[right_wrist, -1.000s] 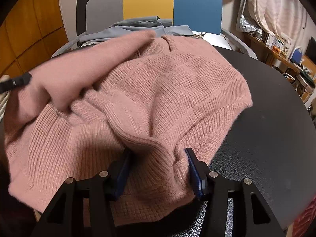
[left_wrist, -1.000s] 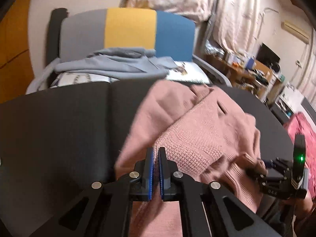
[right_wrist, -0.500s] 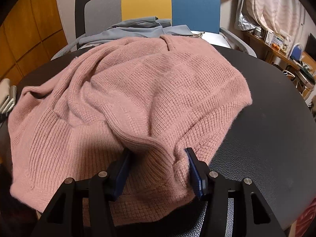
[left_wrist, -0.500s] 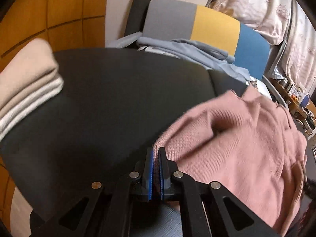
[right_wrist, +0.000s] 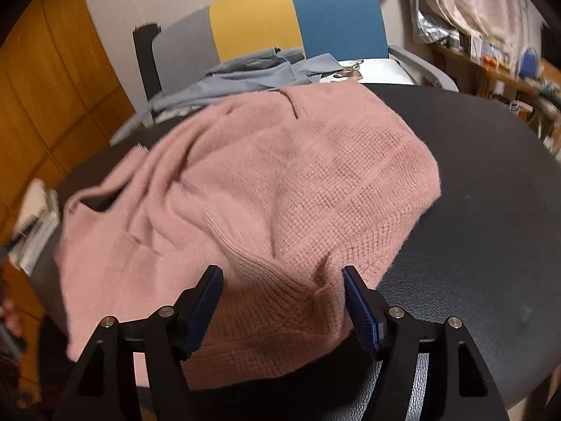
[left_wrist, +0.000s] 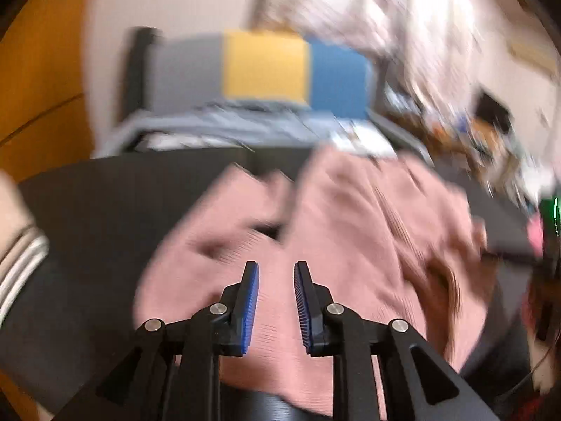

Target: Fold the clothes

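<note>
A pink sweater point(right_wrist: 252, 189) lies crumpled on a round black table point(right_wrist: 491, 210). It covers the middle and left of the tabletop, and its near hem hangs at the table's front edge.

Left gripper point(left_wrist: 276, 273): the jaws have just been opening. They stand partly apart over the sweater point(left_wrist: 350, 245). The blue pads point(left_wrist: 250, 308) face each other across a gap, with knit visible below the gap and nothing pressed between them. This view is blurred by motion.

Right gripper point(right_wrist: 282, 273): the jaws have just been opening. They stand wide, one on each side of a raised fold at the sweater's near edge. The right pad point(right_wrist: 361, 312) lies against the fold. The left pad point(right_wrist: 207, 301) is just beside the knit; whether it touches cannot be told. The fold is not clamped.

No container is present on the table. A stack of folded clothes point(right_wrist: 35, 224) sits at the table's left edge, apart from the sweater. Behind the table stands a chair point(right_wrist: 294, 14) with a grey, yellow and blue back. Its seat holds a heap of grey garments point(right_wrist: 245, 73) and a white item beside them.
</note>
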Motion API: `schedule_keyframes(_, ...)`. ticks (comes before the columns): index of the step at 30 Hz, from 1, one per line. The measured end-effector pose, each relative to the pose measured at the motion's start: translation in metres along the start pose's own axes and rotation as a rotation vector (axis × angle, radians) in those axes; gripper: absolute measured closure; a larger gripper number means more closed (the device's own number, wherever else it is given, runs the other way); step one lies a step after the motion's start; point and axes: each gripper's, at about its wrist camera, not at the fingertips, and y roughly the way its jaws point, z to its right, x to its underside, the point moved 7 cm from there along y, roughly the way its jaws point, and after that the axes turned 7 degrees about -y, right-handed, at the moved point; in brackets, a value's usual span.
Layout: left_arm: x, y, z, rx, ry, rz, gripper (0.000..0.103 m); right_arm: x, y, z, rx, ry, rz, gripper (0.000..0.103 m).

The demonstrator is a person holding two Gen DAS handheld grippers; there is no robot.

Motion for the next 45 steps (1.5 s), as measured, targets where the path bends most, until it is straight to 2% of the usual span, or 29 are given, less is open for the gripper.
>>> schedule_keyframes(2,0.011,0.032,0.014,-0.051,0.084,-0.091,0.083,0.001,-0.003,0.001,-0.022,0.006,-0.005,0.032)
schedule_keyframes(4,0.024,0.056,0.018,-0.095,0.11,-0.162,0.083,0.004,-0.001,0.001,-0.015,-0.017,-0.028,0.033)
schedule_keyframes(5,0.027,0.062,0.019,-0.107,0.11,-0.17,0.083,0.006,0.001,0.0,-0.009,-0.035,-0.04,0.034)
schedule_keyframes(7,0.025,0.061,0.018,-0.112,0.088,-0.119,0.081,0.012,0.006,-0.002,0.009,-0.072,-0.066,0.039)
schedule_keyframes(8,0.026,0.062,0.016,-0.103,0.078,-0.116,0.081,0.014,0.009,-0.003,0.021,-0.087,-0.075,0.046)
schedule_keyframes(9,0.026,0.063,0.013,-0.092,0.07,-0.114,0.081,0.014,0.011,-0.003,0.036,-0.1,-0.08,0.062)
schedule_keyframes(10,0.026,0.065,0.009,-0.075,0.065,-0.115,0.081,0.015,0.013,-0.003,0.051,-0.113,-0.084,0.067)
schedule_keyframes(13,0.024,0.066,-0.004,-0.041,0.012,-0.135,0.076,0.015,0.012,-0.005,0.063,-0.134,-0.083,0.073)
schedule_keyframes(15,0.024,0.061,-0.006,-0.002,-0.057,-0.155,0.083,0.017,0.006,-0.003,0.06,-0.121,-0.077,0.075)
schedule_keyframes(17,0.025,0.048,0.007,0.096,-0.069,-0.147,0.086,0.019,-0.002,-0.002,0.039,-0.099,-0.07,0.075)
schedule_keyframes(18,0.025,0.039,0.015,0.159,-0.065,-0.138,0.086,0.021,-0.006,-0.002,0.012,-0.087,-0.068,0.075)
schedule_keyframes(20,0.026,0.022,0.033,0.274,-0.038,-0.119,0.083,0.026,-0.012,-0.001,-0.028,-0.074,-0.072,0.066)
schedule_keyframes(22,0.03,0.007,0.059,0.336,0.066,-0.105,0.082,0.027,-0.019,0.003,-0.029,-0.072,-0.048,0.057)
schedule_keyframes(24,0.041,-0.002,0.08,0.4,0.152,-0.134,0.077,0.022,-0.031,0.003,-0.039,-0.09,0.007,0.041)
schedule_keyframes(27,0.061,-0.002,0.098,0.425,0.24,-0.208,0.077,0.013,-0.043,-0.005,-0.068,-0.16,0.046,0.023)
schedule_keyframes(30,0.079,-0.002,0.113,0.445,0.315,-0.276,0.077,0.013,-0.037,-0.016,-0.062,-0.278,-0.009,0.023)
schedule_keyframes(34,0.089,0.005,0.108,0.423,0.284,-0.297,0.077,0.025,-0.017,-0.02,0.0,-0.418,-0.104,0.023)
schedule_keyframes(35,0.088,0.005,0.108,0.42,0.275,-0.289,0.077,0.028,-0.012,-0.019,0.014,-0.445,-0.129,0.029)
schedule_keyframes(36,0.086,0.005,0.108,0.41,0.269,-0.278,0.084,0.032,-0.006,-0.017,0.02,-0.446,-0.161,0.06)
schedule_keyframes(38,0.082,0.002,0.11,0.373,0.268,-0.25,0.097,0.032,0.0,-0.012,-0.013,-0.357,-0.179,0.075)
schedule_keyframes(39,0.078,0.0,0.112,0.354,0.28,-0.232,0.098,0.031,-0.002,-0.011,-0.019,-0.329,-0.174,0.079)
schedule_keyframes(41,0.067,-0.004,0.113,0.301,0.318,-0.175,0.098,0.028,-0.009,-0.013,-0.009,-0.316,-0.162,0.082)
schedule_keyframes(45,0.035,-0.012,0.1,0.212,0.341,-0.09,0.098,0.027,-0.025,-0.017,-0.079,-0.254,-0.156,0.083)
